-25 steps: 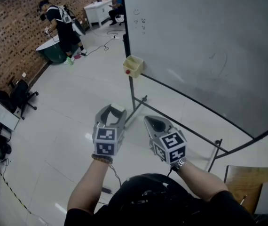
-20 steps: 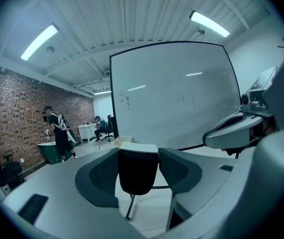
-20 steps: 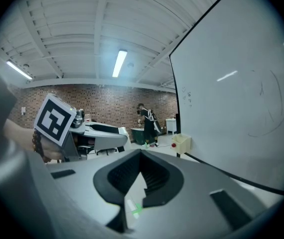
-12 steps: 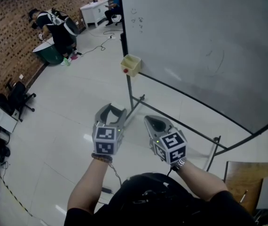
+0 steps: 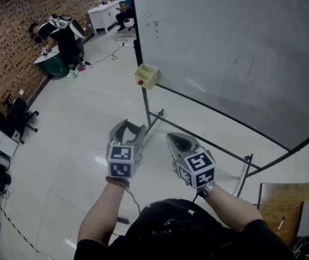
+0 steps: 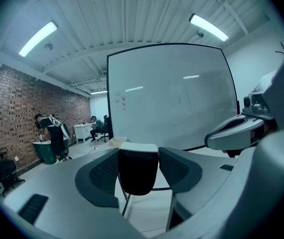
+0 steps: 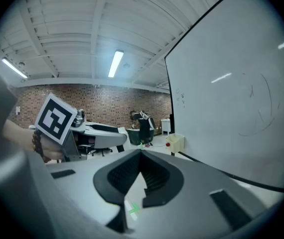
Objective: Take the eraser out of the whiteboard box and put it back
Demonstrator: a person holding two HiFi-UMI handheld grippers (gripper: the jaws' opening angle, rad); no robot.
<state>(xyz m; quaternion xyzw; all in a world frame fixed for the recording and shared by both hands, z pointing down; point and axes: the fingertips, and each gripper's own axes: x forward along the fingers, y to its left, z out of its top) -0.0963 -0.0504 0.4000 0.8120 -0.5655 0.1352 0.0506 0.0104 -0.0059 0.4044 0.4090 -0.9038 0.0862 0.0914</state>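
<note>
A black eraser [image 6: 138,173] with a white top sits between the pads of my left gripper [image 6: 138,153], which is shut on it. From the head view, my left gripper [image 5: 127,128] hangs over the floor, with the eraser's pale top [image 5: 136,125] showing between its jaws. A pale yellow whiteboard box [image 5: 146,75] with a red dot hangs at the board's lower left corner, well ahead of both grippers. It also shows as the box [image 6: 116,142] and the box [image 7: 176,142]. My right gripper [image 5: 177,140] is shut with nothing in it, seen also as the right gripper [image 7: 142,156].
A large whiteboard [image 5: 241,47] on a black frame with floor legs [image 5: 153,118] fills the right. A person [image 5: 57,31] bends over a green bin at the far left by the brick wall. An office chair [image 5: 16,115] and a wooden chair [image 5: 284,210] stand nearby.
The whiteboard and its box have drifted left and up in the head view as the head turned. The person by the bin has bent lower. Both grippers hold their places.
</note>
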